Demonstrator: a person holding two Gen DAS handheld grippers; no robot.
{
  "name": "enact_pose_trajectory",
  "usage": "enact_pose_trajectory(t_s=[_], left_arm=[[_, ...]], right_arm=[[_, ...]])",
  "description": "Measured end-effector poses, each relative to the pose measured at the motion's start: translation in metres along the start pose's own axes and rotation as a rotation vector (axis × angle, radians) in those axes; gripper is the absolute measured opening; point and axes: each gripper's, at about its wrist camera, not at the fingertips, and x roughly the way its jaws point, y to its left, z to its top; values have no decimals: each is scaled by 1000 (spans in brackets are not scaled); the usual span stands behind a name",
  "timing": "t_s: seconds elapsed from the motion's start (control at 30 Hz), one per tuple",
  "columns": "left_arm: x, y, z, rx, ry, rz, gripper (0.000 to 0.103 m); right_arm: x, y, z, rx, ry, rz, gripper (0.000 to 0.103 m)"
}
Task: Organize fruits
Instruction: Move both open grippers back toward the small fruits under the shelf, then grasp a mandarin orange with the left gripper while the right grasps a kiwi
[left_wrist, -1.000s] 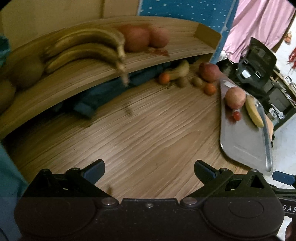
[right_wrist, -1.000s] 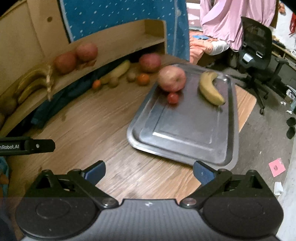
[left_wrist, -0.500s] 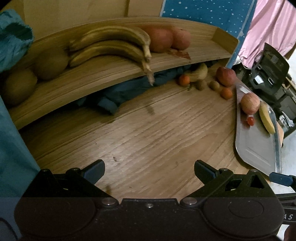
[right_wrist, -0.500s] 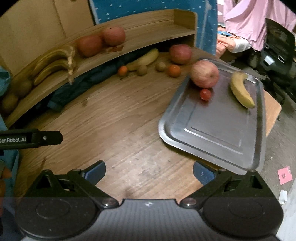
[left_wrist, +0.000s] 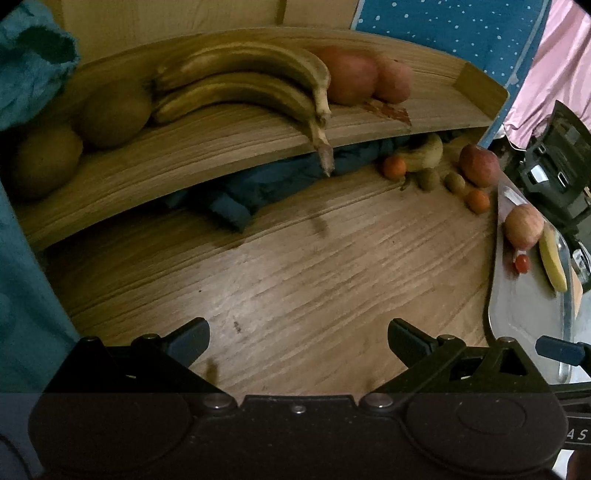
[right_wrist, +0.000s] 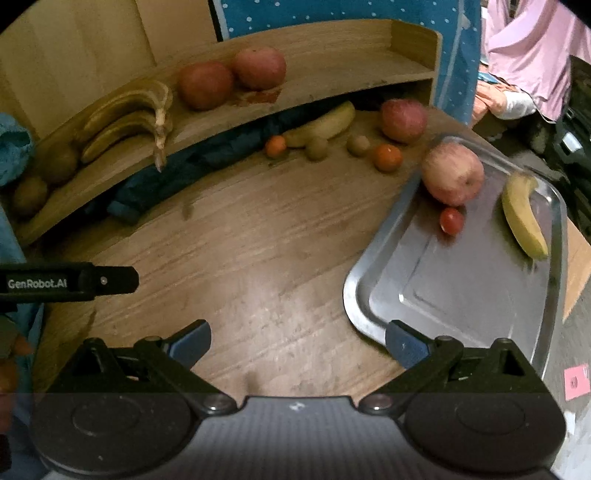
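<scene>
Both my grippers, left (left_wrist: 298, 332) and right (right_wrist: 297, 334), are wide open, empty. Risk: the apple (right_wrist: 452, 173) at the tray's (right_wrist: 373, 266) far left edge rolls off if nudged, and knocks the tomato (right_wrist: 451, 220) too.

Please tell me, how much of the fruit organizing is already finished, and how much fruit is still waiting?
Judging by how things lie: two brown bananas, two red apples and brown kiwis sit grouped on the wooden shelf. Nothing is in hand: left gripper and right gripper are open. A red apple, small red tomato and yellow banana lie on the metal tray; more fruit lies loose under the shelf.
</scene>
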Motion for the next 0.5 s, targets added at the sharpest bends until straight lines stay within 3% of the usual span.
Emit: enact_pose_trajectory(t_s=[0.5], left_arm=[[45, -44, 47, -16, 2, -8, 102]], right_arm=[[30, -30, 54, -110, -29, 0, 102]])
